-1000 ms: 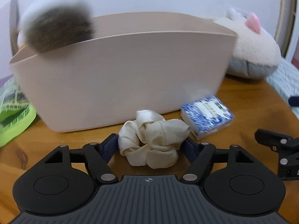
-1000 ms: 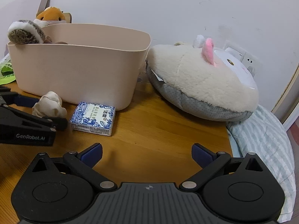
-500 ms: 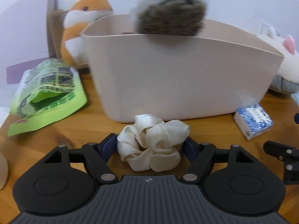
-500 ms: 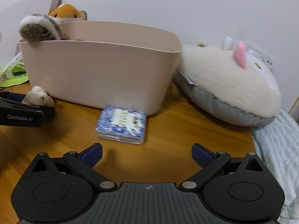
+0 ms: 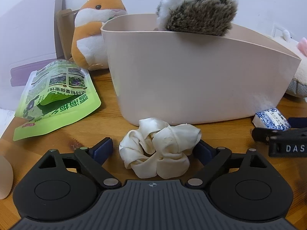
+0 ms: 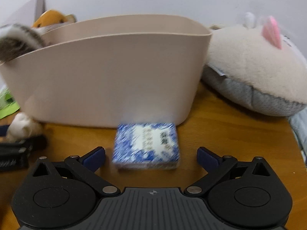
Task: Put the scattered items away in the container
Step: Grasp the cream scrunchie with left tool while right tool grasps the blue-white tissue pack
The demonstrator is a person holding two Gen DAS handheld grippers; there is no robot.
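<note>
Left wrist view: my left hand-held gripper (image 5: 154, 150) brackets a crumpled cream satin scrunchie (image 5: 158, 147) on the wooden counter (image 5: 80, 134); its right pad touches the fabric, its left pad stands slightly clear. The scrunchie lies just before the beige plastic tub (image 5: 195, 76).

Right wrist view: my right hand-held gripper (image 6: 151, 156) gapes wide, holding nothing, around a blurred blue-and-white patterned box (image 6: 146, 145). The box lies flat, long axis crosswise, just before the tub (image 6: 107, 72).
</note>
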